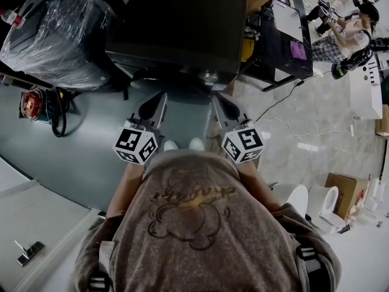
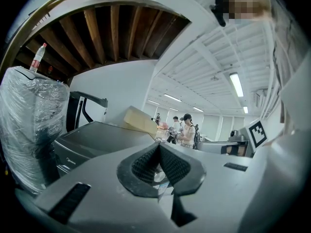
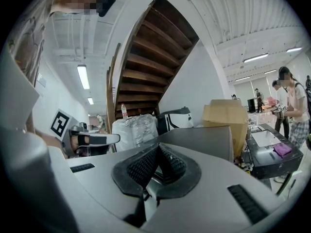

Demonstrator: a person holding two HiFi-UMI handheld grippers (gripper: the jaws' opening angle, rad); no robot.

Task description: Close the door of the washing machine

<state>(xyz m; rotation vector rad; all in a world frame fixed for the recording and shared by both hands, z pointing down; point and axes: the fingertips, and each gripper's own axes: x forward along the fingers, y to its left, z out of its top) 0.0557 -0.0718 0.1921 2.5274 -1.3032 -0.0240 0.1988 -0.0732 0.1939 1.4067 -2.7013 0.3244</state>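
Observation:
The washing machine is a dark grey box seen from above in the head view, straight ahead of me. Its front face lies under its top edge, so I cannot see how the door stands; only a small shiny round part shows there. My left gripper and right gripper are side by side just short of that front edge, both shut and empty. In the left gripper view the ribbed pads meet before the machine's grey body. In the right gripper view the gripper is shut before the machine's top.
A plastic-wrapped appliance stands to the machine's left, with a red device and cables on the floor. A black cart and people are at the right. A cardboard box sits behind the machine. My feet are close below.

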